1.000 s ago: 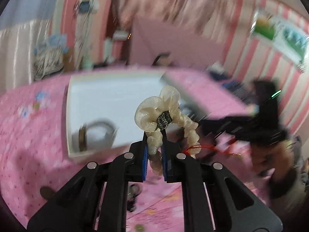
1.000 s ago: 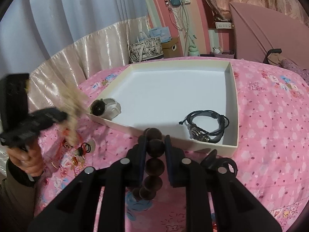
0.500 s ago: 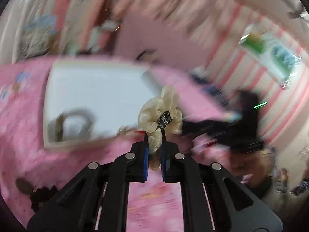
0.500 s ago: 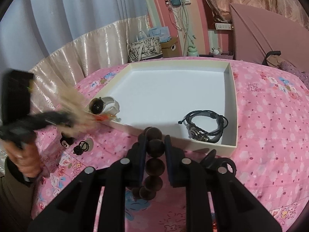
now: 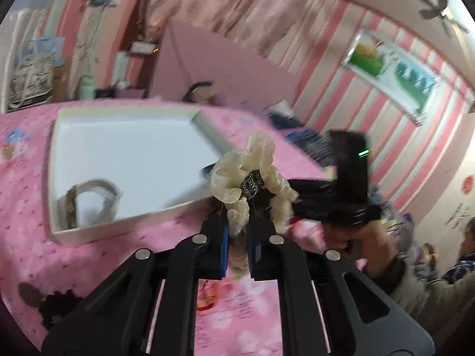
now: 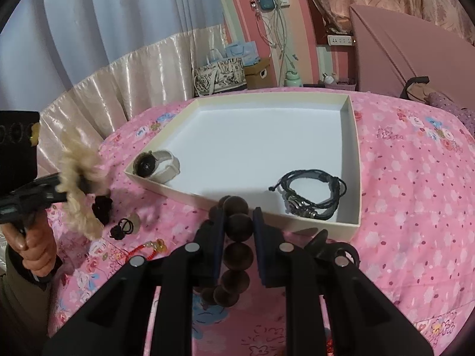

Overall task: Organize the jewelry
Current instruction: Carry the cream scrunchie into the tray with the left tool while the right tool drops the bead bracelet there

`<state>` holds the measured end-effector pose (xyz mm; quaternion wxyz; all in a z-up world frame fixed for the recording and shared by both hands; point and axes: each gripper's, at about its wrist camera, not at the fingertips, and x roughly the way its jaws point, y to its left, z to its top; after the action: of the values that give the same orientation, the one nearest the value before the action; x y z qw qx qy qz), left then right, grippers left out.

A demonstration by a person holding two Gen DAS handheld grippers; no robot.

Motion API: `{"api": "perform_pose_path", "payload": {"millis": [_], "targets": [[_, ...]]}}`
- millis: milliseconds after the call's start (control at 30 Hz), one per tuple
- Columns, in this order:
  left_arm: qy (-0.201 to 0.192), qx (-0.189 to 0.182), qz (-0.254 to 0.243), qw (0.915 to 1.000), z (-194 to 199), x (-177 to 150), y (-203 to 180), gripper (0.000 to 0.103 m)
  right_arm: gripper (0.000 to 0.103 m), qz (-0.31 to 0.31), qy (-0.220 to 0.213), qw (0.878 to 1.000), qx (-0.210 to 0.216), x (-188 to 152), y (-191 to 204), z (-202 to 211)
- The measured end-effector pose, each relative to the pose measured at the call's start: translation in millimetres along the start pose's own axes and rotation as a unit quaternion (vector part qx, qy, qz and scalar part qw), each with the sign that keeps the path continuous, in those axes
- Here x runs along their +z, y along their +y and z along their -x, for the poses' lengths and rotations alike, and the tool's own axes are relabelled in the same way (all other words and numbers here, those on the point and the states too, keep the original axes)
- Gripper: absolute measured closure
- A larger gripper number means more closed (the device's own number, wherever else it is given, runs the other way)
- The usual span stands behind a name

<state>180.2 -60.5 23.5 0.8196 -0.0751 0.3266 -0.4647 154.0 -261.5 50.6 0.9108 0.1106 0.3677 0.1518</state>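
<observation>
Your left gripper (image 5: pixel 238 237) is squeezing a fluffy cream scrunchie (image 5: pixel 252 178) between its blue pads. The scrunchie is hanging in the air, just past the near corner of the white tray (image 5: pixel 127 222). It is not touching the tray. Your right gripper (image 6: pixel 237 231) is pinching a string of big dark wooden beads (image 6: pixel 236 246). The beads are hanging down between the fingers, right in front of the tray's near wall. Inside the tray, a beige watch (image 6: pixel 157 164) is lying in the left corner. A black cord bracelet (image 6: pixel 311 192) is lying near the right wall. On the pink flowery bedspread (image 6: pixel 415 207), a black hair tie (image 6: pixel 121 228) and a red string charm (image 6: pixel 148 247) are lying beside the tray.
</observation>
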Motion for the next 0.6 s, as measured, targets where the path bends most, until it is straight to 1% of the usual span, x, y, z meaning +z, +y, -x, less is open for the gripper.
{"api": "perform_pose_path", "payload": {"millis": [33,67,167,233,267,300,333,367,400,467,600], "targets": [[-0.010,-0.004,-0.001,0.9999,8,2,1,0.096,0.084,-0.004,-0.007,1.000,0.005,1,-1,3],[-0.018,0.002,-0.004,0.9998,19,1,2,0.095,0.084,-0.007,-0.013,1.000,0.007,1,-1,5],[-0.040,0.060,0.002,0.9973,28,1,13,0.096,0.084,-0.021,-0.045,0.999,0.016,6,-3,16],[-0.048,0.087,0.011,0.9950,25,4,19,0.096,0.085,-0.027,-0.063,0.997,0.018,10,-3,23],[-0.050,0.093,0.016,0.9943,22,8,22,0.096,0.085,-0.031,-0.070,0.997,0.022,12,-4,26],[-0.049,0.102,0.017,0.9934,16,9,25,0.095,0.084,-0.037,-0.078,0.996,0.026,16,-5,30],[-0.051,0.128,0.013,0.9903,16,13,26,0.095,0.085,-0.040,-0.087,0.995,0.026,21,-5,35],[-0.050,0.140,0.011,0.9888,17,18,28,0.095,0.085,-0.040,-0.090,0.995,0.024,26,-5,37],[-0.048,0.147,0.011,0.9879,11,22,25,0.095,0.085,-0.038,-0.093,0.995,0.024,29,-4,40],[-0.044,0.167,0.013,0.9849,23,23,31,0.095,0.085,-0.032,-0.098,0.994,0.029,38,0,45],[-0.025,0.206,0.019,0.9781,18,36,26,0.095,0.085,-0.029,-0.094,0.994,0.039,51,6,43]]}}
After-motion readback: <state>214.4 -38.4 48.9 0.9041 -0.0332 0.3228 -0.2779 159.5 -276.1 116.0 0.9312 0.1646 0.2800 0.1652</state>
